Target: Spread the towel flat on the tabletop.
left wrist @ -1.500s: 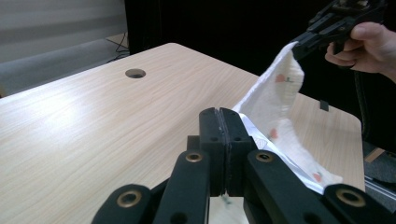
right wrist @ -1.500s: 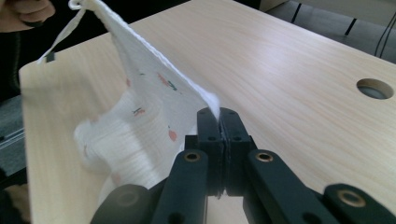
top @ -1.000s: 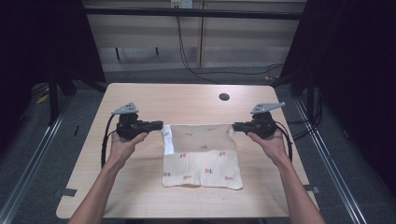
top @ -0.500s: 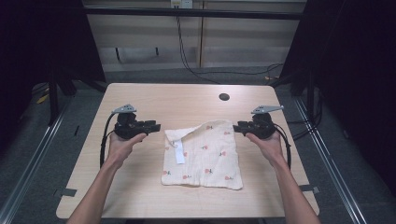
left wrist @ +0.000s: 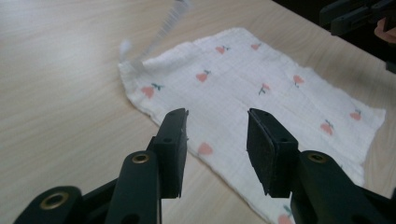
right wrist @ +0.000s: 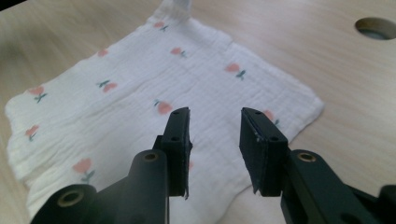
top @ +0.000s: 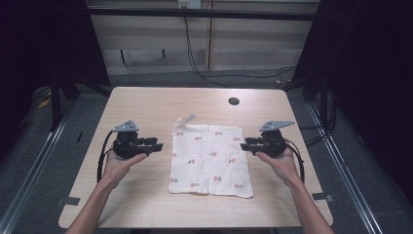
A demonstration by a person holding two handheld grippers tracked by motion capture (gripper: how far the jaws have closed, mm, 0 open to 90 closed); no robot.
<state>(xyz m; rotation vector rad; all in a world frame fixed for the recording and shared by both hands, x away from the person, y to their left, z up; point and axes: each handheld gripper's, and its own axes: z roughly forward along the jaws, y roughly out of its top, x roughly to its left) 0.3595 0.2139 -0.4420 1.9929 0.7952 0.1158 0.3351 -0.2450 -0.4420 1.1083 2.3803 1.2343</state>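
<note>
A white cloth printed with small pink fruits lies spread flat in the middle of the wooden table. Its far left corner is blurred and stands up off the table. My left gripper rests just left of the cloth, open, its jaws just having been opening with nothing between them. In the left gripper view the left gripper points over the cloth. My right gripper sits at the cloth's right edge, open and empty, its jaws also just opened. The right gripper hovers over the cloth.
A round hole is in the tabletop behind the cloth, also visible as the hole in the right gripper view. Metal rails run along both sides of the table, and cables hang behind it.
Both grippers held the cloth's far corners a second ago and have let go. The cloth dropped and spread flat. Both hands drew slightly outward and down.
</note>
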